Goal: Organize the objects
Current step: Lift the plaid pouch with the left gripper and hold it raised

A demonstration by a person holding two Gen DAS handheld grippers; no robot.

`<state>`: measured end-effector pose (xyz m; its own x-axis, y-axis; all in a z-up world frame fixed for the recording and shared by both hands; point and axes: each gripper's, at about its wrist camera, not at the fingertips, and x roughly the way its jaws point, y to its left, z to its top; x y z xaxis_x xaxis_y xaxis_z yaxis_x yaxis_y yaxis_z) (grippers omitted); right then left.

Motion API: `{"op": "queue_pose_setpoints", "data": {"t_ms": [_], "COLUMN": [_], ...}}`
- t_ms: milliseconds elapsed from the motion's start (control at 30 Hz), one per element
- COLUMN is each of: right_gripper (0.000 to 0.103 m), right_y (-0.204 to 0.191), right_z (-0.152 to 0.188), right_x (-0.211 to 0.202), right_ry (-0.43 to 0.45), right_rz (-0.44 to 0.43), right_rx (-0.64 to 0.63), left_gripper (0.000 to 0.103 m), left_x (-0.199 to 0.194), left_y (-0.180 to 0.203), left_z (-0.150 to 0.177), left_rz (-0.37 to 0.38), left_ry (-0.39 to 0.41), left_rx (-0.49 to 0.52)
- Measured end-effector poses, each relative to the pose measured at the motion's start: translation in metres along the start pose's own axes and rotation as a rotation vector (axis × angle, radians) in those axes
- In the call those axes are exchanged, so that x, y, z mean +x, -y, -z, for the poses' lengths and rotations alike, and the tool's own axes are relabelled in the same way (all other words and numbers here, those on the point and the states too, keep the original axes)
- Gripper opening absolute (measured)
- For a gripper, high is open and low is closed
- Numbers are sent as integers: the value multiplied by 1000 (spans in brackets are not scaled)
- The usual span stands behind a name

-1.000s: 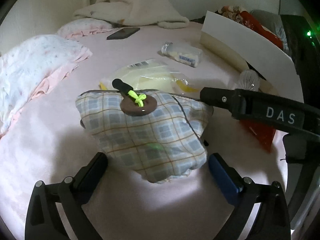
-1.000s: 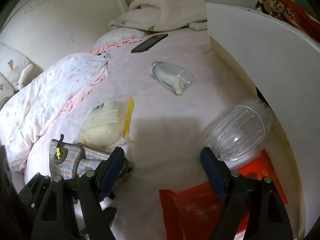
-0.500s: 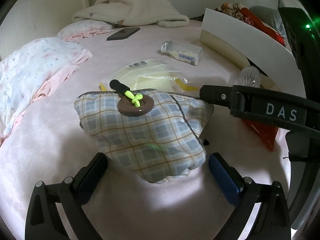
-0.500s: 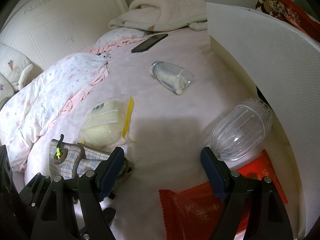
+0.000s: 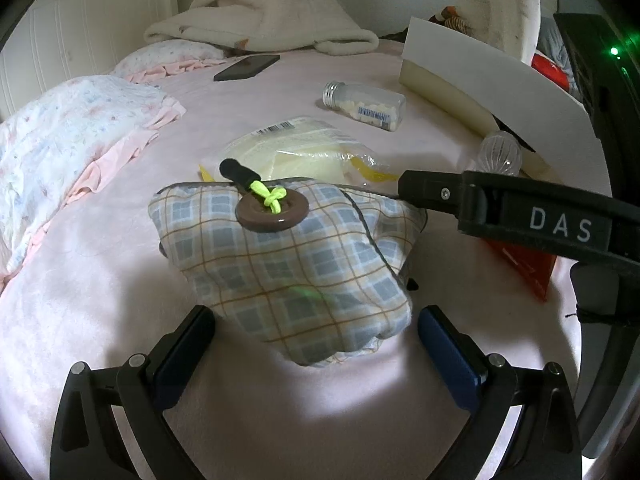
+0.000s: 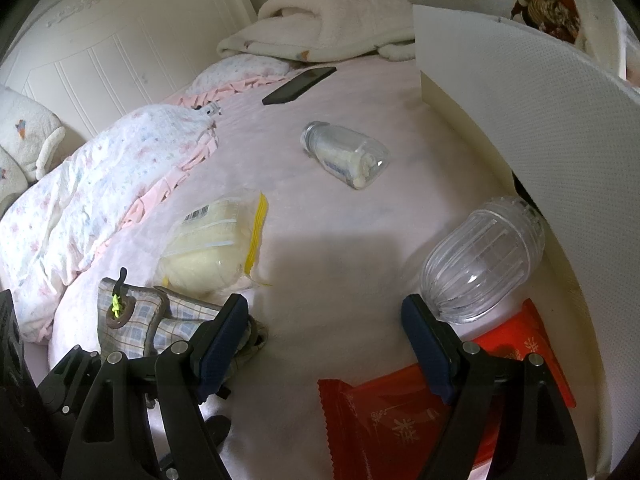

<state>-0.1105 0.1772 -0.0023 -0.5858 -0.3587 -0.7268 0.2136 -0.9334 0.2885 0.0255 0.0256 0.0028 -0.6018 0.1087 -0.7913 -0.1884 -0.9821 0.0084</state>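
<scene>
A plaid cloth pouch (image 5: 292, 268) with a big brown button (image 5: 272, 210) lies on the pink bed, its near corner between the fingers of my open, empty left gripper (image 5: 316, 340). The pouch also shows in the right wrist view (image 6: 136, 320). My right gripper (image 6: 324, 340) is open and empty above bare sheet, its right finger (image 6: 428, 344) next to a ribbed clear jar (image 6: 480, 264) and over a red packet (image 6: 420, 412). A zip bag of pale stuff (image 6: 212, 248) and a pill bottle (image 6: 348, 156) lie farther off.
A white box wall (image 6: 540, 128) stands along the right. A black phone (image 6: 300, 84), a folded cream blanket (image 6: 328, 20) and flowered bedding (image 6: 100, 184) lie at the back and left. The right gripper's arm (image 5: 520, 216) crosses the left wrist view.
The left wrist view has tilted up a little, showing more of the headboard. The pouch, the other objects and the right gripper have stayed put.
</scene>
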Motion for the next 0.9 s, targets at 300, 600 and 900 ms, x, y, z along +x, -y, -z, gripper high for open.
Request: {"op": "queue_pose_setpoints", "data": {"t_ms": [300, 600, 900], "right_gripper": [80, 80, 81], "right_y": [1, 0, 1], "right_z": [0, 1, 1], "right_x": [-3, -3, -3], "right_ry": [3, 3, 3], "right_rz": [-2, -2, -4], "right_rx": [4, 7, 3], "left_gripper": [103, 103, 103], "left_x": [35, 56, 86], "left_y": [-5, 17, 2], "left_z": [21, 50, 61], "left_rz": [-32, 102, 112], "left_ry": [-7, -4, -12], "left_rx": [15, 140, 75]}}
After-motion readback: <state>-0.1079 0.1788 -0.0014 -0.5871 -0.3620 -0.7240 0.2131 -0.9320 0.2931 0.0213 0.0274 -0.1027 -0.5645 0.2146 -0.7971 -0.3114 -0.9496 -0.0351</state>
